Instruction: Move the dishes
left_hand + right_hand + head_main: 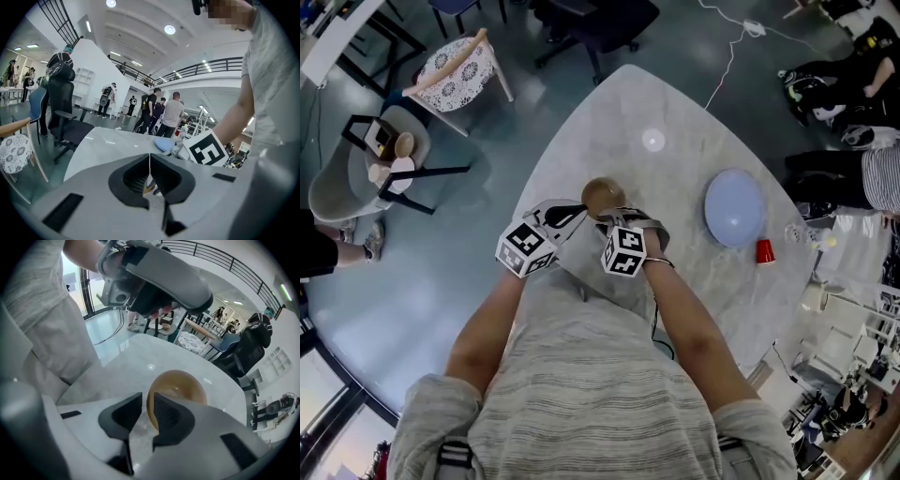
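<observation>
Right gripper (147,403) jaws straddle brown bowl (182,386) rim (unpinched); left gripper (150,161) closed.

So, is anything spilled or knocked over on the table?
No, nothing stands out. The brown bowl sits upright on the table, the blue plate lies flat, the red cup stands upright, and nothing looks spilled or broken.

A glossy grey-blue floor (487,122) surrounds the pale marble worktop (675,122). A wooden chair (455,70) with a patterned cushion and a black office chair (591,23) stand beyond it. Round ceiling lights (169,29) shine above a railed mezzanine (211,65).
</observation>
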Motion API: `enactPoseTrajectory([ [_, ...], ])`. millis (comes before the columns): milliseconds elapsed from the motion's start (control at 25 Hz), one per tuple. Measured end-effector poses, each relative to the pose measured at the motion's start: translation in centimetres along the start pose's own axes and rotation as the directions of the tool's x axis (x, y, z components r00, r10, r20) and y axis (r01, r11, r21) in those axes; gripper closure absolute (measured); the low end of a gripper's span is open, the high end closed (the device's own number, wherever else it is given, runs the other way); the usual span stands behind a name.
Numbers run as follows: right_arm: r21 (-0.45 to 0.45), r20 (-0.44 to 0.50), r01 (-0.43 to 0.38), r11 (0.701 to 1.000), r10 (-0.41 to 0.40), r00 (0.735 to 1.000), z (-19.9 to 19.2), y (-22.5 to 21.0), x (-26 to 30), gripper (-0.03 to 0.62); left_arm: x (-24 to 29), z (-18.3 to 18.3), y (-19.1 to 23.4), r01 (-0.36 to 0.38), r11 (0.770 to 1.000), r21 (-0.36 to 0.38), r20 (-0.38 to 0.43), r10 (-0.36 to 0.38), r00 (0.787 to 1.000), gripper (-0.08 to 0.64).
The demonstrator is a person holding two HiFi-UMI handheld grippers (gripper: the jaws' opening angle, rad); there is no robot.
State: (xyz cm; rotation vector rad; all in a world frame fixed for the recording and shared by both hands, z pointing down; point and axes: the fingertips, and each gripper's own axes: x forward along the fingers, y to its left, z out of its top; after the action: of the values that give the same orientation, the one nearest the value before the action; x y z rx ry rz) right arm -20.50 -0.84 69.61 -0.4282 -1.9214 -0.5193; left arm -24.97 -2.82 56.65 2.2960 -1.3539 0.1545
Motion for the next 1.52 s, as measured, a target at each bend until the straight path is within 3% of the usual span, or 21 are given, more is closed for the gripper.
enactPoseTrajectory([
  [400, -0.042, -0.024, 0.011, 0.999, -0.012, 1.000, -0.4, 0.0, 0.5, 0.555, 0.3, -0.2, -0.3, 0.004, 1.000, 0.002, -0.017, -0.004, 1.000, 0.538],
  [680, -0.049, -0.030, 0.029, 0.998, -0.030, 0.999, -0.6, -0.1, 0.4, 0.561, 0.3, -0.4, -0.5, 0.009, 1.000, 0.005, -0.028, -0.009, 1.000, 0.538],
  [1240, -0.017, -0.007, 0.117, 0.993, -0.117, 0.993, -1.2, -1.1, -1.0, 0.569, 1.3, -0.3, -1.3, 0.036, 0.999, 0.022, -0.066, -0.035, 0.997, 0.538],
  [1520, 0.015, -0.023, 0.194, 0.981, -0.193, 0.981, -3.1, -1.8, -2.9, 0.569, 3.2, 0.0, -2.7, 0.090, 0.995, 0.039, -0.080, -0.087, 0.993, 0.538],
])
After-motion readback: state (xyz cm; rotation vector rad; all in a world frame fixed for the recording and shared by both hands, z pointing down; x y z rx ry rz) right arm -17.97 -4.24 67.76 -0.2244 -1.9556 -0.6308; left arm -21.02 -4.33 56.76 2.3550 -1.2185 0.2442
